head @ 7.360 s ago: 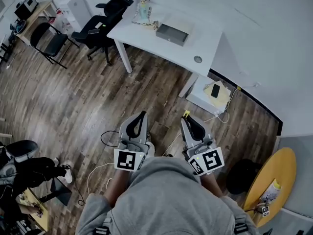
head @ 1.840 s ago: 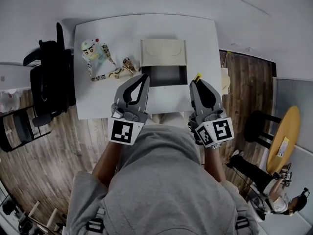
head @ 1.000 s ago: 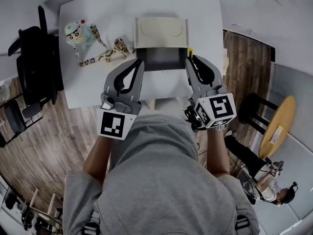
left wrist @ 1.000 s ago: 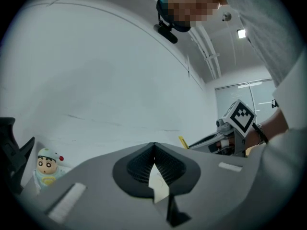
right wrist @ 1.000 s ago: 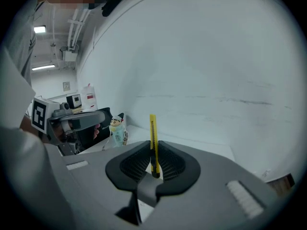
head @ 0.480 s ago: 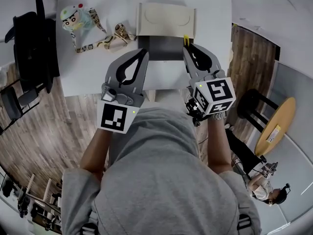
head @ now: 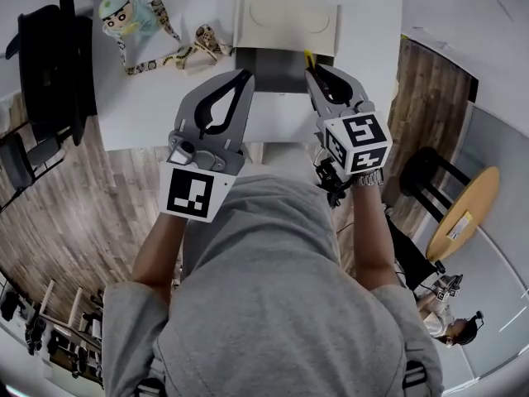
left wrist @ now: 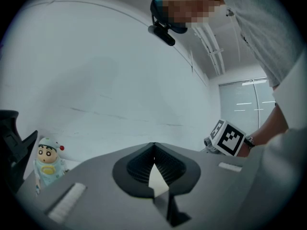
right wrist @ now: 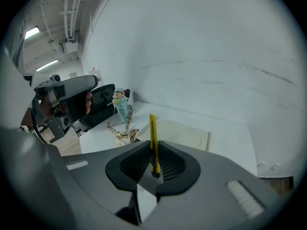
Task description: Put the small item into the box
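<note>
A small yellow utility knife (head: 308, 57) stands up between the jaws of my right gripper (head: 311, 72), which is shut on it. In the right gripper view the knife (right wrist: 153, 143) points up and forward from the gripper (right wrist: 153, 150). The open box (head: 277, 64) has a dark inside and a cream lid (head: 286, 20) folded back; it sits on the white table (head: 165, 98). The knife tip is over the box's front right corner. My left gripper (head: 245, 74) is shut on nothing at the box's front left corner, and in its own view the left gripper (left wrist: 153, 146) points at the wall.
A cartoon toy figure (head: 124, 10) with a patterned lanyard (head: 178, 53) lies at the table's left. A black office chair (head: 50, 56) stands left of the table. A dark stool (head: 417, 180) and a yellow round table (head: 464, 213) are at the right.
I have walked up to the table. Both grippers have moved forward over its front edge to the box, the right one still holding the yellow knife.
</note>
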Tool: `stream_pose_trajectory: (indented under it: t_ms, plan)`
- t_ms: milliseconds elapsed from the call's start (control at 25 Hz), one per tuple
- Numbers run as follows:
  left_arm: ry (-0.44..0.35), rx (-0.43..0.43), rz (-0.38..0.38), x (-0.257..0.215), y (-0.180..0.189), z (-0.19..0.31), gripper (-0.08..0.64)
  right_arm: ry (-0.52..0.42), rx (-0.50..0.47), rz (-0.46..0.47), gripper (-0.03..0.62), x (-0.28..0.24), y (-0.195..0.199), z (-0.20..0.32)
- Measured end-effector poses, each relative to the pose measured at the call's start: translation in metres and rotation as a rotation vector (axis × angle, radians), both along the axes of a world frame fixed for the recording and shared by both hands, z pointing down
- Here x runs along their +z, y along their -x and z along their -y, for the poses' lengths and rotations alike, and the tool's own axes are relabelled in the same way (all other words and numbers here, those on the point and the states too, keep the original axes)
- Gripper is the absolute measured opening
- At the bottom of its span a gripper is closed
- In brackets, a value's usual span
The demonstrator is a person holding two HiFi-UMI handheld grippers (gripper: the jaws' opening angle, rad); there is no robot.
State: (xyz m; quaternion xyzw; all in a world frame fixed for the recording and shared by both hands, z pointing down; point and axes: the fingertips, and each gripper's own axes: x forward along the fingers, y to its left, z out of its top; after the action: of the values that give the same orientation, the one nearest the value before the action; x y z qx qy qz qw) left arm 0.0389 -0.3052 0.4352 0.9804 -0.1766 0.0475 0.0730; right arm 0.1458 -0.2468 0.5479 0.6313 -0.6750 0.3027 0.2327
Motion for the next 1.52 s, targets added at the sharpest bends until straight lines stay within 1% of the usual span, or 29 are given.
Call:
stream_pose_trajectory:
  t_ms: [360,640,800,1160,1520]
  plan:
    - [0.004,-0.018,0.011,0.003,0.003,0.001,0.003,0.11,-0.048,0.012,0.066,0.041,0.004,-0.005]
    - [0.003,-0.035,0.01,0.003,0.007,0.006,0.003,0.194,-0.108,0.005,0.066,0.067,0.014,-0.01]
    - [-0.002,-0.036,0.006,0.001,0.006,0.007,0.003,0.241,-0.135,-0.014,0.066,0.081,0.015,-0.009]
    - [0.008,-0.07,0.007,0.004,0.01,0.013,0.003,0.328,-0.211,-0.034,0.066,0.109,0.023,-0.006]
    - [0.021,-0.108,0.012,0.008,0.013,0.023,0.003,0.387,-0.248,-0.035,0.066,0.131,0.024,-0.002]
